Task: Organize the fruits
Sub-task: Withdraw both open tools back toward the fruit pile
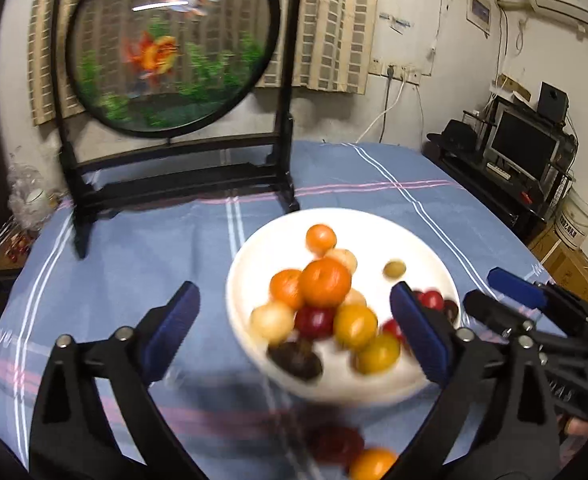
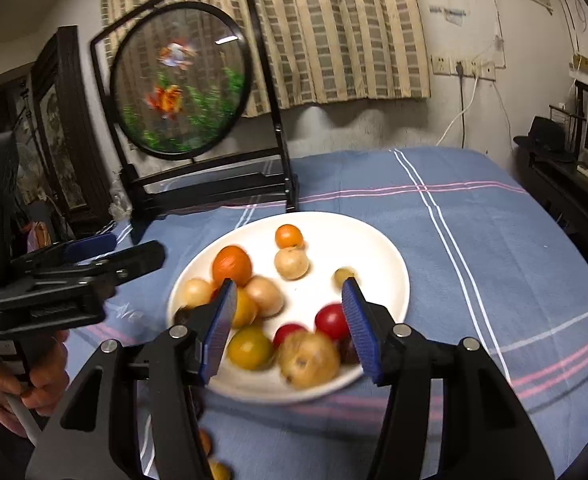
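Left gripper (image 1: 294, 334) jaws wide, nothing between them. Right gripper (image 2: 290, 330) jaws partly apart over the white plate (image 2: 381, 264), gripping nothing. Fruits (image 2: 250, 288) piled on plate, mid-bench on blue cloth (image 2: 473, 240); a few loose fruits (image 1: 349, 452) off its near rim.

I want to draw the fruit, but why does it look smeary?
Left wrist view: the fruit and plate are smeared by motion blur, worst at the near edge. Right wrist view: the near fruit is blurred, the far ones sharper. Both views bend straight lines, being fisheye.
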A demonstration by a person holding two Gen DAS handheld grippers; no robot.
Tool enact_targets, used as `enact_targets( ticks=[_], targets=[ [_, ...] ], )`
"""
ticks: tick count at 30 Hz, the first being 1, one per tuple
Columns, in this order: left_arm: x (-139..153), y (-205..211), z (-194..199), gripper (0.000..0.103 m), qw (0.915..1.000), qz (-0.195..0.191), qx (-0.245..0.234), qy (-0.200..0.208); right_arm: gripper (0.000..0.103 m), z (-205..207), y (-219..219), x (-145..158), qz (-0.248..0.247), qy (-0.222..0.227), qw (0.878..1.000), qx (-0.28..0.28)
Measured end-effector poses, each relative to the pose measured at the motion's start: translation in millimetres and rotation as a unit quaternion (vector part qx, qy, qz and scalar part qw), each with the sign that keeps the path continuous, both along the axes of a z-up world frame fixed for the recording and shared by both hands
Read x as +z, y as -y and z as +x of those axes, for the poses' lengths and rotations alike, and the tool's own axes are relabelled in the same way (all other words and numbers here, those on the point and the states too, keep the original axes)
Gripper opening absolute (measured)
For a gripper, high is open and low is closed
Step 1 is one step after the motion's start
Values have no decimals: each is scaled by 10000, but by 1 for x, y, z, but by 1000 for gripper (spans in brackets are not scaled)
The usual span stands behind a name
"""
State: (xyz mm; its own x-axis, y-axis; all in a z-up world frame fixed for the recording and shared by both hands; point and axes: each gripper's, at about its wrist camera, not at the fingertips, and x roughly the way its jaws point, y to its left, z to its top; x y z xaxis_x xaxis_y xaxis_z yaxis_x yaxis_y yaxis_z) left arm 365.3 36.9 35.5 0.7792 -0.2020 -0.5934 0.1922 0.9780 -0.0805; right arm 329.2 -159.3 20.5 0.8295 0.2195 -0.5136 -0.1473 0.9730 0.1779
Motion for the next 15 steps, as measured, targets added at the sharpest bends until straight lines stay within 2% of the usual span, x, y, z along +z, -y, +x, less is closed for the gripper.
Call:
enact_targets(
  ticks=[4,7,12,15],
  targets=[
    [-19,-21,-49,100,9997,-149,-7,-196,56,-30,-12,-13,-35,-158,9993,333],
    [-39,-36,-75,101,9993,-183,53,-311,56,-43,-20,-33,-73,-513,9964,678],
    [-60,-45,-90,100,9980,-289,255,-509,55,-47,-33,-61,-594,-1056,9893,816],
    [-59,-41,-95,101,9981,-320,201,-490,55,-45,-34,-70,-591,-1283,9860,888]
  ],
)
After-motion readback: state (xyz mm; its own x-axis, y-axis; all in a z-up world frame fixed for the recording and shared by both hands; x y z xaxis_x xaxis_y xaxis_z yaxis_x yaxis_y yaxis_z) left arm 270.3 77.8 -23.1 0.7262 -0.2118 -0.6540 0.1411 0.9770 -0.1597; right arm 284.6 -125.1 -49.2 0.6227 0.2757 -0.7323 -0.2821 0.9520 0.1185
